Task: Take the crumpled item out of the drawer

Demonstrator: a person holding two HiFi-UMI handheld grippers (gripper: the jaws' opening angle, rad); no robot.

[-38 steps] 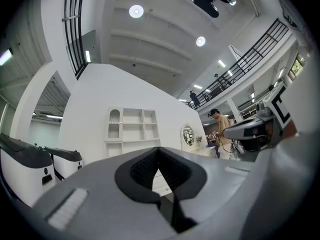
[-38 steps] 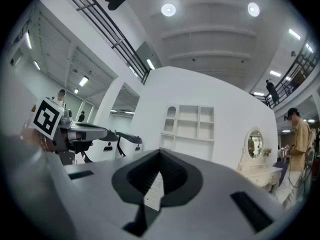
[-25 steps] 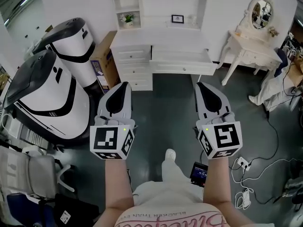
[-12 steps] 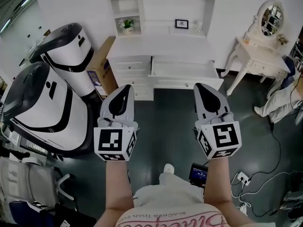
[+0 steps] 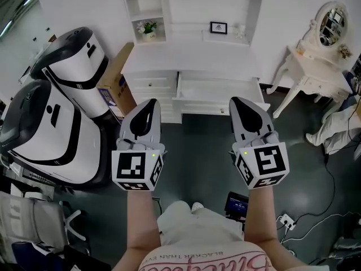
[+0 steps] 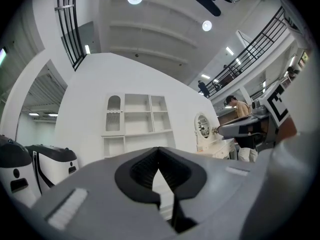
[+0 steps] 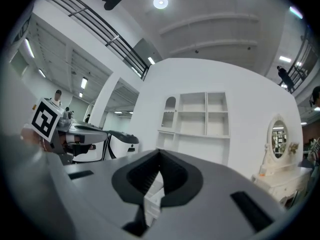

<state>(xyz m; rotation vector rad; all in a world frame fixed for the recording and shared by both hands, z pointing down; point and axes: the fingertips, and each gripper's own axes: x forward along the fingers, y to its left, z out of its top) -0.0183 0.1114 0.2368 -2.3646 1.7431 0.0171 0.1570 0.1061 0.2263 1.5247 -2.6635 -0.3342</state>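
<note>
Facing white desk (image 5: 192,58) with open drawer (image 5: 217,96), left gripper (image 5: 148,107) clenched empty, right gripper (image 5: 243,107) clenched empty

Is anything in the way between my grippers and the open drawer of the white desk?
Nothing visible does. Only dark floor lies between the left gripper, the right gripper and the open drawer. No crumpled item can be made out in it from here.
</note>
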